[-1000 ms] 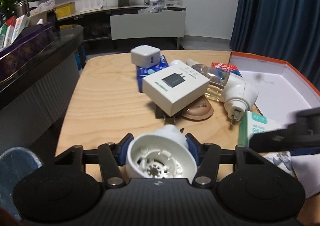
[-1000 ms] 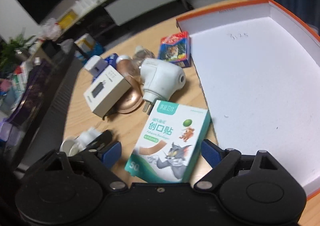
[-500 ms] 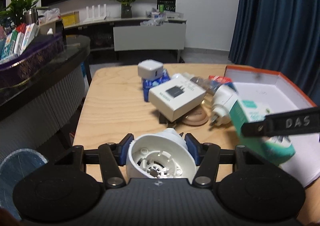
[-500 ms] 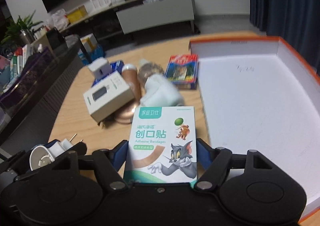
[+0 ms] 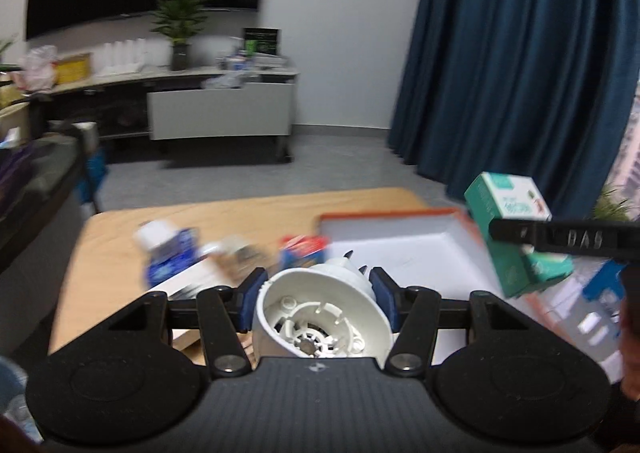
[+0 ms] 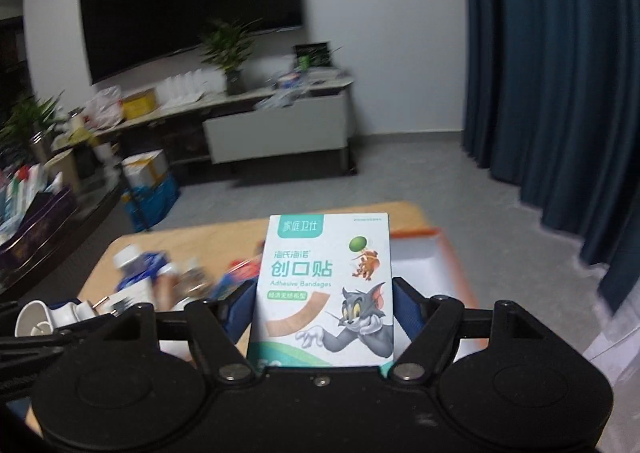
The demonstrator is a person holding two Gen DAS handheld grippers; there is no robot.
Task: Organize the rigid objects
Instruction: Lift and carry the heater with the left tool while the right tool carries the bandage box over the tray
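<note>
Left wrist view: the left gripper (image 5: pixel 316 289) clasped a white plastic device (image 5: pixel 320 317) above the wooden table (image 5: pixel 116 253). The right gripper (image 6: pixel 324 305) clenched the bandage box (image 6: pixel 324 285), raised over the orange-rimmed white tray (image 5: pixel 400 249). Blurred clutter (image 5: pixel 172 253) lay mid-table. Beyond stood grey floor (image 5: pixel 340 161), a low cabinet (image 5: pixel 220 113), potted plant (image 5: pixel 180 29) and blue curtains (image 5: pixel 520 53).

1. Both wrist views have tilted up: the table (image 5: pixel 120 253) has dropped to mid-frame, clutter blurred
2. The bandage box (image 6: pixel 326 289) now stands upright, raised above the tray (image 6: pixel 416 261)
3. In the left view it has climbed to the right edge, mid-height
</note>
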